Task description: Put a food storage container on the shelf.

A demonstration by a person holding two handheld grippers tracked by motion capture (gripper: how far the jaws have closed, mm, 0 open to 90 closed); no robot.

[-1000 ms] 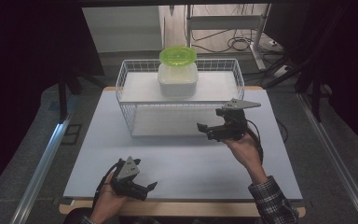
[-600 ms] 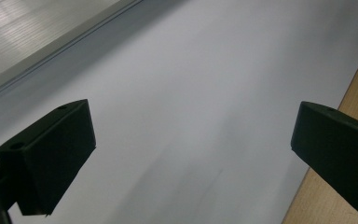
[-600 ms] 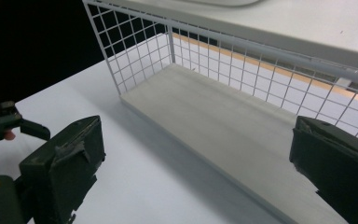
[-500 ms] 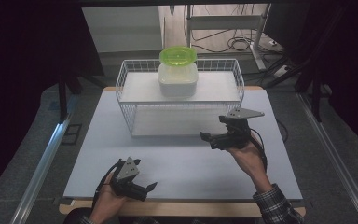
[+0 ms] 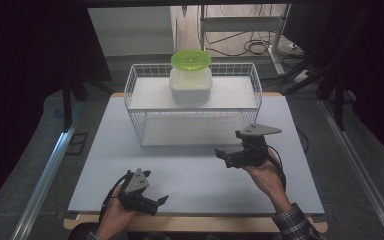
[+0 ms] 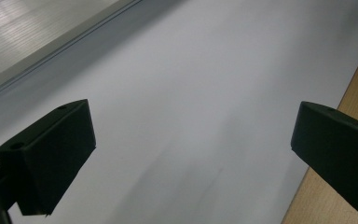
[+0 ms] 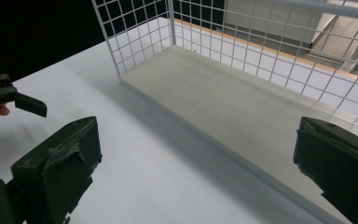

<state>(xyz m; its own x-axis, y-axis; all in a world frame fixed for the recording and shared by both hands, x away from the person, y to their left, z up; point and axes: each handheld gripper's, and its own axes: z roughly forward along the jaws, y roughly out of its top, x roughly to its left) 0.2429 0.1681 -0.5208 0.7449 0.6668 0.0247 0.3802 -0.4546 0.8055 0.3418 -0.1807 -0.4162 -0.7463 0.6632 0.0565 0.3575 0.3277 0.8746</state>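
- My right gripper (image 5: 223, 154) sits lower right of centre in the high view, fingers spread wide with nothing between them, pointing toward the front of the white wire-mesh basket rack (image 5: 135, 107).
- My left gripper (image 5: 161, 201) is parked low at the bottom left, near the desk's front edge, fingers also apart and empty.
- The thing I'm dealing with, a translucent white plastic tub with a lime-green round lid (image 5: 190, 77), is up on the rack's top shelf, upper middle of the frame, well apart from both grippers.
- Where it's at, as far as I can judge: the tub looks settled on that shelf and neither gripper is touching it, so either the placing is done or a pick-up hasn't started. Can't tell which.
- The rack's lower shelf (image 7: 242, 107) is bare in the right gripper view.
- Surface: a pale grey-white matte board (image 5: 195, 175) over a wooden desk, no clutter.
- Room: dark curtains on both sides, cables and a metal frame on the floor behind.
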